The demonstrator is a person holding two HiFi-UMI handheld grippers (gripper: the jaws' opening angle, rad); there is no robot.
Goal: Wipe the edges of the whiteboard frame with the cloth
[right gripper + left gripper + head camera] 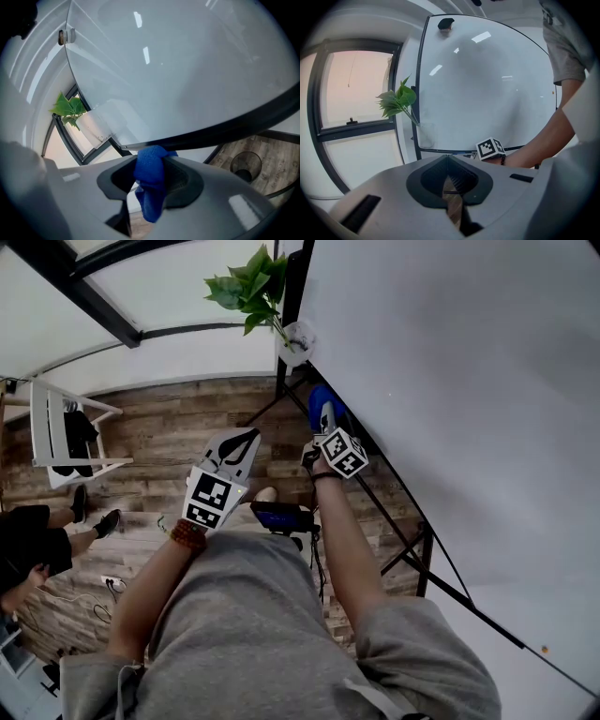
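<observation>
- My right gripper (154, 161) is clamped on the cloth (149, 197), which is pressed up against the frame (225, 129) at its bottom edge, near the corner. I judge the wiping is under way.
- Next move: slide along that edge with steady pressure.
- My left gripper (448, 161) is closed on nothing, away from the board.
- The vase (425, 135) at the corner holds a plant (396, 101).

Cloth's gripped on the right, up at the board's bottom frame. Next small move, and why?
Probably nudge the right gripper forward so the blue cloth presses on the dark bottom frame edge: the fingers clamp the cloth right by it, contact unclear.
</observation>
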